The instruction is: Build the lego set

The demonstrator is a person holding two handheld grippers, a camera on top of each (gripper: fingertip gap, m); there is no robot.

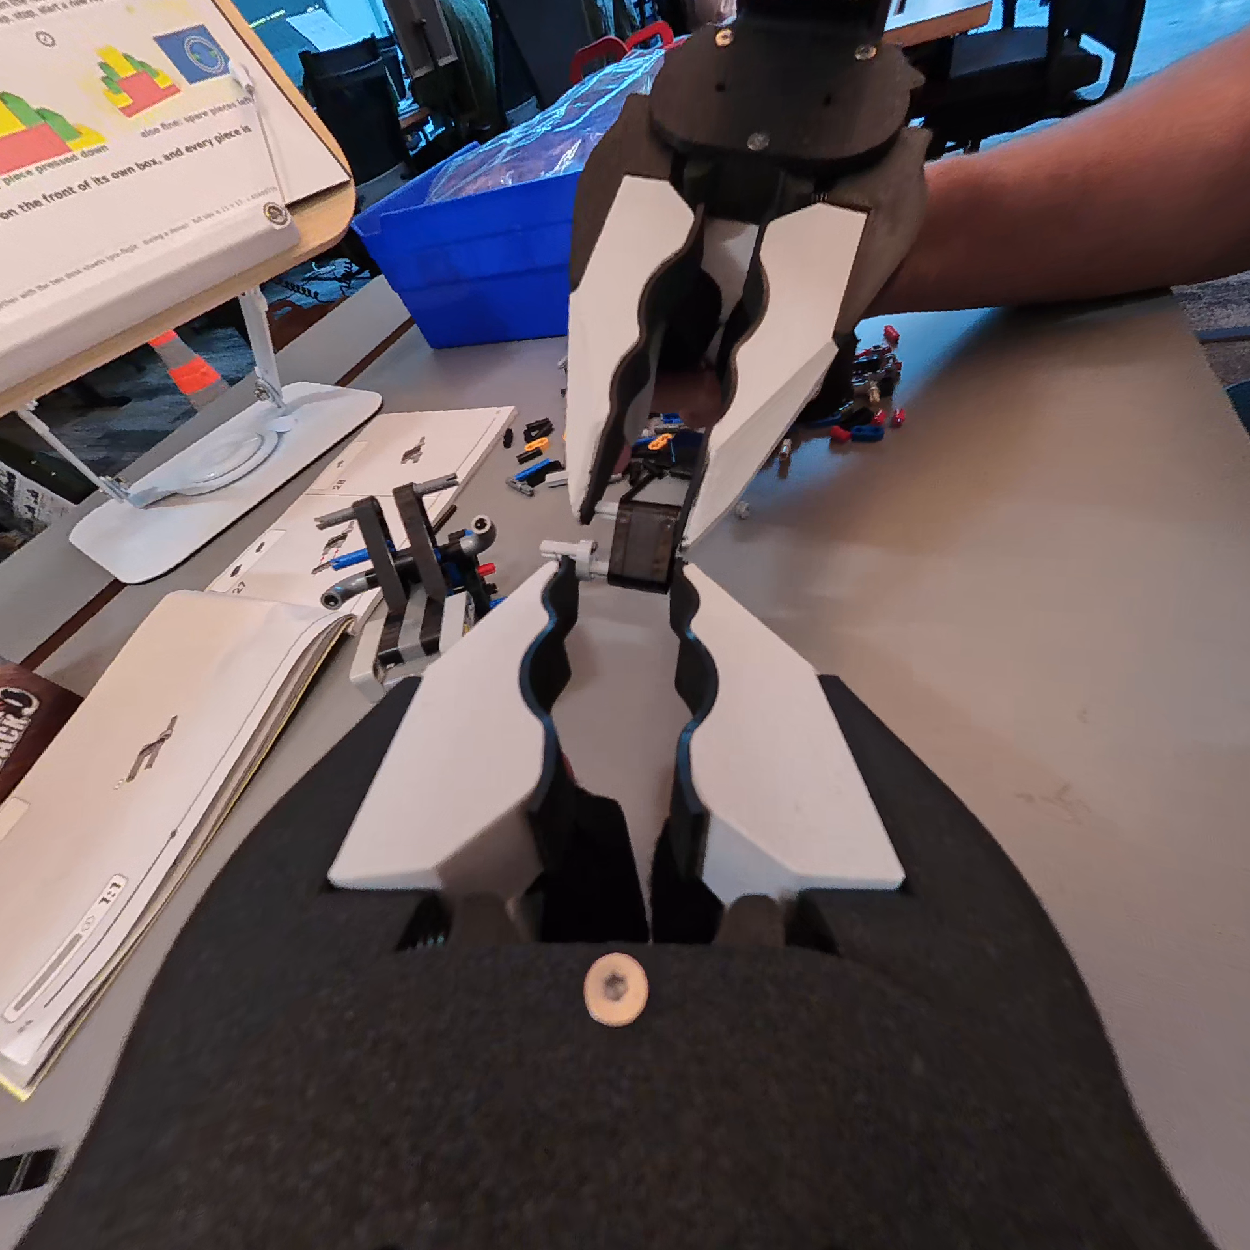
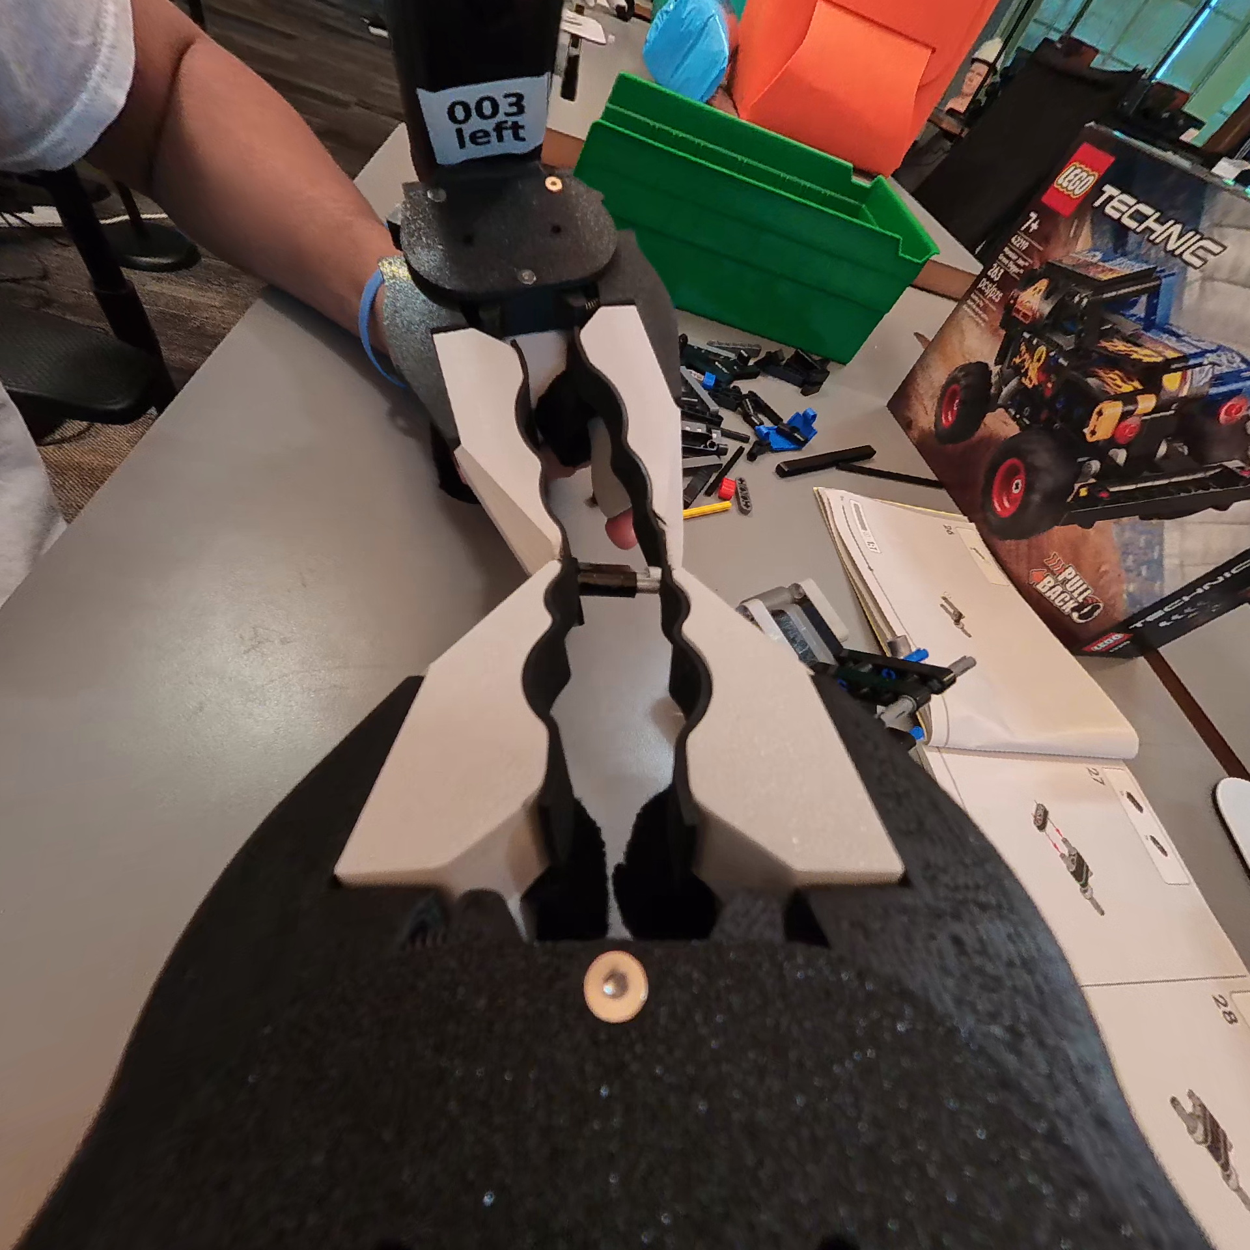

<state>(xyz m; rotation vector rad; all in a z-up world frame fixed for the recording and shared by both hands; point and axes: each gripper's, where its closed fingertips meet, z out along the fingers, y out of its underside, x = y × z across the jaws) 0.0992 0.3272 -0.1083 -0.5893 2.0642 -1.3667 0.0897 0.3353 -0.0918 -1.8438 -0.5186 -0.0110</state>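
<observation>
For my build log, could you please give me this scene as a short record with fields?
Held part: small dark block with a grey pin, between both grippers' tips
Right gripper: shut on it
Left gripper: tips at the part, grip unclear
Partial assembly: on the open instruction booklet
Loose parts: scattered on table
Bins: blue bin, green bin

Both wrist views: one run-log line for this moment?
left tool: shut on dark block with grey pin | right tool: shut on same piece | sub-assembly: on manual | loose parts: on table

Grey table (carpeted floor).
</observation>
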